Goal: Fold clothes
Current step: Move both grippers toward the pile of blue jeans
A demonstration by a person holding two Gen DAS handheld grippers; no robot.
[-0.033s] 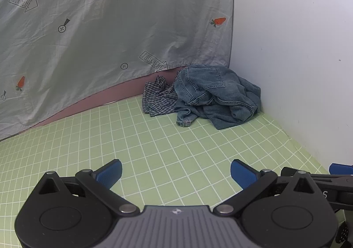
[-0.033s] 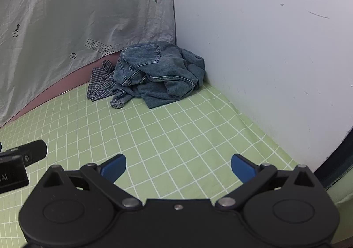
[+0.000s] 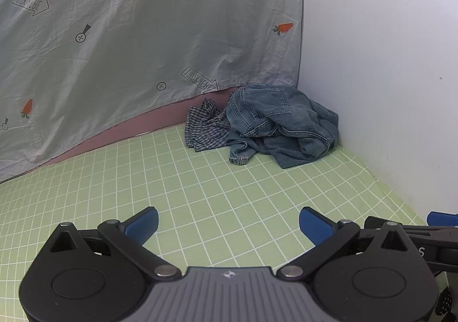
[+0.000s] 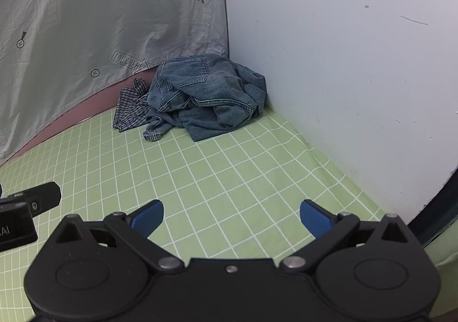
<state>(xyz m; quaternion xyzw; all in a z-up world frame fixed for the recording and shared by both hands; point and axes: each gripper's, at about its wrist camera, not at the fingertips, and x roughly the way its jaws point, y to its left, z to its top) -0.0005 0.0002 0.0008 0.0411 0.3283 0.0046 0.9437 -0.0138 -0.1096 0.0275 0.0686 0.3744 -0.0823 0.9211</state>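
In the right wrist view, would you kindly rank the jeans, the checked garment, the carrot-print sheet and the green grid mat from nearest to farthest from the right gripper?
1. Green grid mat: directly beneath the open right gripper.
2. Jeans: crumpled ahead, in the corner by the white wall.
3. Checked garment: left of the jeans, partly under them; nearly level with them, hard to separate.
4. Carrot-print sheet: hanging behind, upper left.

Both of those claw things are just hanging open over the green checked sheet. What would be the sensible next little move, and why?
Probably reach the right gripper forward toward the denim garment crumpled in the far corner. Both it and the left gripper are open and hold nothing, and the denim lies partly on top of the checked garment, so it seems the one to lift out first.
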